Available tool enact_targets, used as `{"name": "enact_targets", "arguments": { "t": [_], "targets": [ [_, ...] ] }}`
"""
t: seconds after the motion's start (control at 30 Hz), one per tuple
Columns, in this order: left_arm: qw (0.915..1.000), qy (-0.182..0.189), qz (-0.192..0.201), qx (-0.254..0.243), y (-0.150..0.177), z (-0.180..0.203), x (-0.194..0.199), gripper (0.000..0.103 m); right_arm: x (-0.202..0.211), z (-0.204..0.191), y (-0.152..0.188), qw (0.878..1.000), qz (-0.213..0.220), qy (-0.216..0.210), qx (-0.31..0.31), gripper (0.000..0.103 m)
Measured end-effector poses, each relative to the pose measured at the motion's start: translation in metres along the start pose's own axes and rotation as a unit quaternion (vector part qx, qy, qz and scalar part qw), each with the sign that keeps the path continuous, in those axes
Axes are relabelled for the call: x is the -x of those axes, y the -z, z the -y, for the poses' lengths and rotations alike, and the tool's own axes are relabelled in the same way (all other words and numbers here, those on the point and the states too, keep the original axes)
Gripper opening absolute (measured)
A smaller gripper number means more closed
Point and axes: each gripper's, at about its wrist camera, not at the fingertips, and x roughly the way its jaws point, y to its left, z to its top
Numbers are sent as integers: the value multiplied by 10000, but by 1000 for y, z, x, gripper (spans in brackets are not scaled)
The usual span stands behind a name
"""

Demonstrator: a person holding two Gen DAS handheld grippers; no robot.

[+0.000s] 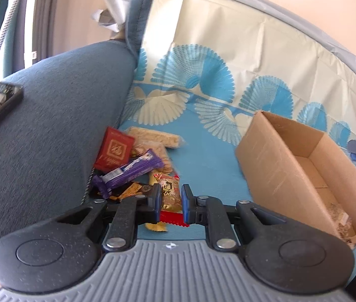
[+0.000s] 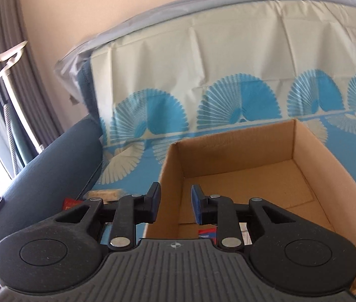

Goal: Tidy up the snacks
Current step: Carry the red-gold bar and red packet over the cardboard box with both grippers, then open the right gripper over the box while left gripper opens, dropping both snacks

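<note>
We hold the left gripper (image 1: 170, 201) low over the snack pile (image 1: 137, 166) in the lower middle of its view, where the packets lie on the blue patterned sheet (image 1: 203, 166) against the sofa arm (image 1: 52, 125). Its jaws are drawn nearly together with a slim gap, and the gold candy packet (image 1: 170, 196) shows through that gap; we cannot tell whether the pads pinch it or merely hang above it. Our right gripper (image 2: 175, 201) is released and empty, poised at the near left corner of the cardboard box (image 2: 316, 163), whose floor looks mostly bare, with one packet just visible in the near end. These snacks look light, crinkly and slippery. The purple wafer bar (image 1: 132, 168) is stiff enough to take across its middle; the puffed rice packets (image 1: 155, 136) seem crushable, so we would pinch a sealed edge gently.
</note>
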Motion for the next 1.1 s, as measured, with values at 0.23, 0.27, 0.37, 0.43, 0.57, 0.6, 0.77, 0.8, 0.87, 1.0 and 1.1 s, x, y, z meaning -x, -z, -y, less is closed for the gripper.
{"name": "enact_targets", "arguments": {
  "t": [0.23,0.27,0.37,0.43,0.57,0.6,0.77,0.8,0.87,1.0,1.1],
  "targets": [
    [9962,513,317,-623,-13,46,21,17,8,13,0,9994,98,333,42,62],
    [9946,626,374,-736,-14,55,25,17,10,15,0,9993,111,359,70,63],
    [9884,899,516,-1109,-15,83,32,18,14,19,0,9986,170,472,140,63],
    [9833,1077,617,-1328,-14,101,34,18,18,24,-1,9981,206,551,165,63],
    [9727,1428,744,-1672,-8,137,33,18,24,34,-2,9966,301,740,210,63],
    [9707,1512,736,-1715,-6,145,30,18,25,37,-2,9962,330,780,216,63],
    [9649,1860,581,-1758,1,176,14,18,33,49,-1,9932,573,977,255,63],
    [9640,1920,541,-1758,2,182,10,18,35,50,-1,9923,641,1020,279,63],
    [9617,2034,477,-1773,5,190,3,17,39,54,-1,9905,763,1095,322,63],
    [9556,2216,378,-1907,11,209,-9,18,41,59,-1,9888,833,1175,386,63],
    [9522,2293,321,-1995,15,218,-16,18,40,61,0,9880,848,1218,421,66]
  ]
}}
